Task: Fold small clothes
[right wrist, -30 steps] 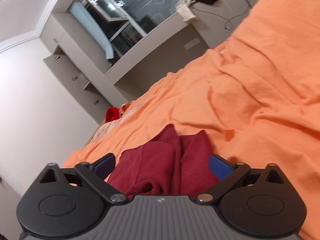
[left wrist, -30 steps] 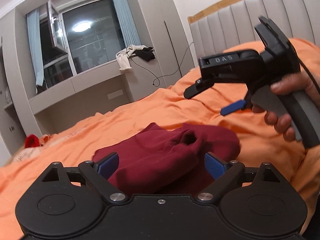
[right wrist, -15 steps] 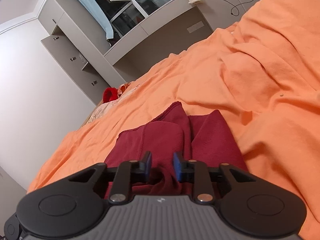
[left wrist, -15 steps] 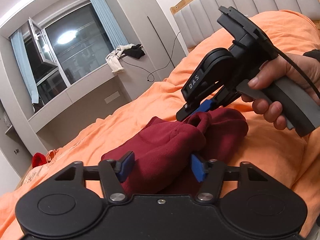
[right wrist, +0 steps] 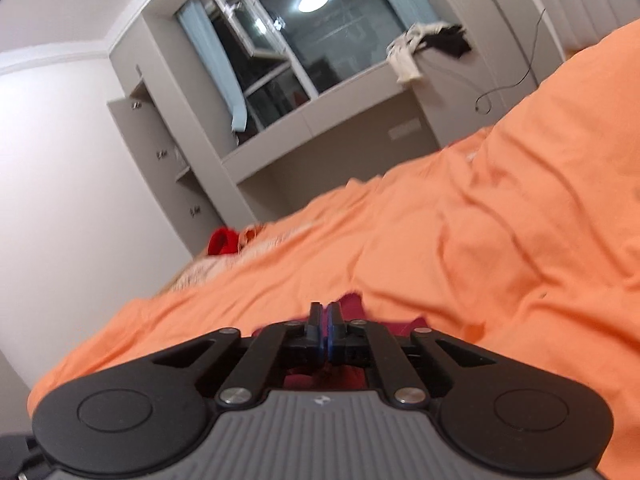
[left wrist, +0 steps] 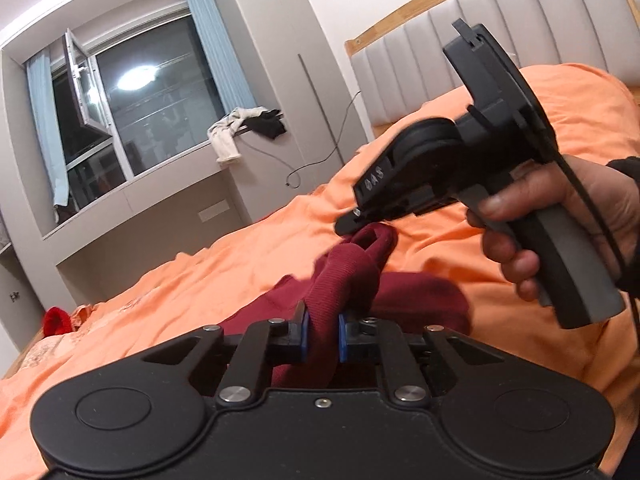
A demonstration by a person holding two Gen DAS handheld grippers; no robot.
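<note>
A dark red garment (left wrist: 344, 280) lies on the orange bedsheet (left wrist: 240, 256), partly lifted. My left gripper (left wrist: 321, 338) is shut on a bunched fold of it. My right gripper (left wrist: 362, 226), held in a hand, is shut on the garment's rolled upper edge and pulls it up above the bed. In the right wrist view my right gripper (right wrist: 323, 330) has its blue pads pressed together, with only a bit of the red garment (right wrist: 352, 304) showing around them.
The orange sheet (right wrist: 480, 264) covers the whole bed. A padded headboard (left wrist: 460, 52) stands at the right. A small bright red item (left wrist: 56, 320) lies at the bed's far corner. A window ledge holds white and black clothes (left wrist: 244, 130).
Both grippers have closed on the red garment. The right gripper has lifted its edge up off the bed, and the cloth now stretches between the two grippers.
</note>
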